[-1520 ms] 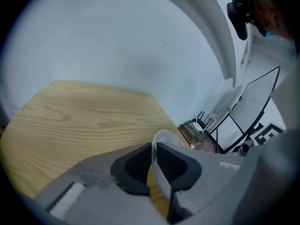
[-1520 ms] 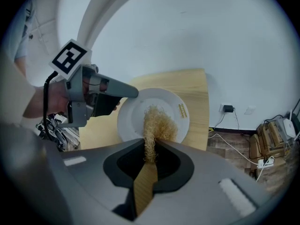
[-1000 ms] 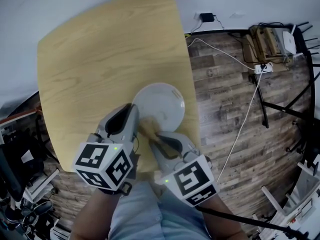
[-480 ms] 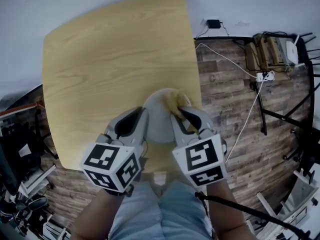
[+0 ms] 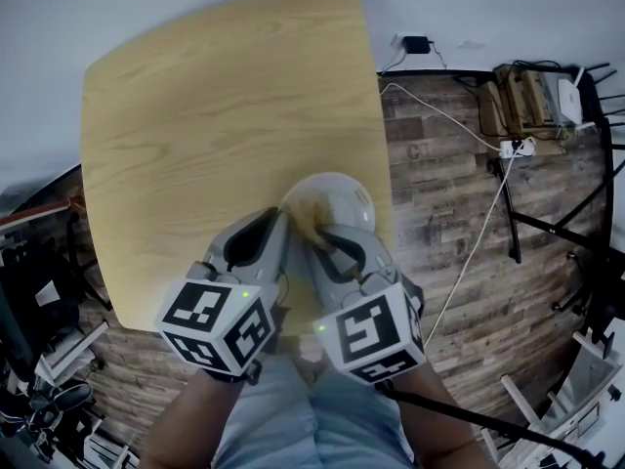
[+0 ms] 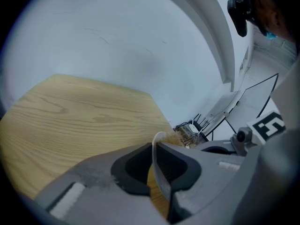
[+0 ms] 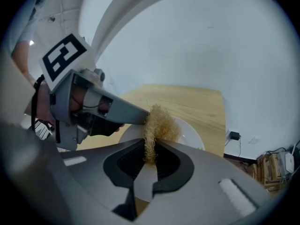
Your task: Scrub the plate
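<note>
The white plate (image 5: 342, 195) is gripped at its near rim by the left tongs (image 6: 154, 150); the right tongs (image 7: 151, 156), alongside, clamp a fibrous scourer (image 7: 159, 123) lying on the plate face just ahead.

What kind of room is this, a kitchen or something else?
Likely a lab or workroom rather than a kitchen: a bare wooden table, white cables and a power strip trailing over the plank floor, and no sink in view.

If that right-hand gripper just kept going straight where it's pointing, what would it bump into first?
Most likely the white plate: the tan scrubber clamped in the right gripper seems pressed to its face, though depth is unclear.
</note>
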The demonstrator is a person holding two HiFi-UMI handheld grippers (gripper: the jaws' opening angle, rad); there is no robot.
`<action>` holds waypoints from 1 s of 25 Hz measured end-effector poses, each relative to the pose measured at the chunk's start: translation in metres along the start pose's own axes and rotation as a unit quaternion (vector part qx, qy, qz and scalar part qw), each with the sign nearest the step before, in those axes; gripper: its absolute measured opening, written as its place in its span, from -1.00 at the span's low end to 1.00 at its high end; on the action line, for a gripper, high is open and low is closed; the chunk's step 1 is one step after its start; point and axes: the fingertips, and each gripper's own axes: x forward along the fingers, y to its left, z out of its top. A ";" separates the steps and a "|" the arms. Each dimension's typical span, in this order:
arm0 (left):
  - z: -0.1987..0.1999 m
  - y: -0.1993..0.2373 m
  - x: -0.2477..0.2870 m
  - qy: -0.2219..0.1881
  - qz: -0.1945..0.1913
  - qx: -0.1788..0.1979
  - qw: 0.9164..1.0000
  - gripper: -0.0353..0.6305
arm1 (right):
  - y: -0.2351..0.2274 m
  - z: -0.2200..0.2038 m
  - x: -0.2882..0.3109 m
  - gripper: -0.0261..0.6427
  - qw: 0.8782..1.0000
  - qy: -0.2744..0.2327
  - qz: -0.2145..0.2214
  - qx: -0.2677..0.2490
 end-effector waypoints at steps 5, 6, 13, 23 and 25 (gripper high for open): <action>0.003 0.009 -0.003 -0.009 0.011 -0.009 1.000 -0.73 | 0.023 -0.007 0.000 -0.80 0.999 0.005 0.038 -0.007; 0.004 0.012 -0.004 -0.011 0.014 -0.010 1.000 -0.74 | 0.028 -0.010 0.000 -0.80 0.999 0.009 0.046 -0.010; 0.004 0.018 -0.007 -0.009 0.018 -0.001 1.000 -0.73 | 0.044 -0.030 -0.007 -0.80 0.997 0.036 0.070 -0.007; 0.004 0.018 -0.005 -0.002 0.015 0.011 1.000 -0.73 | 0.021 -0.057 -0.027 -0.80 0.995 0.088 0.032 0.024; 0.004 0.019 -0.005 0.000 0.015 0.011 1.000 -0.73 | 0.007 -0.049 -0.034 -0.80 0.996 0.071 0.013 0.052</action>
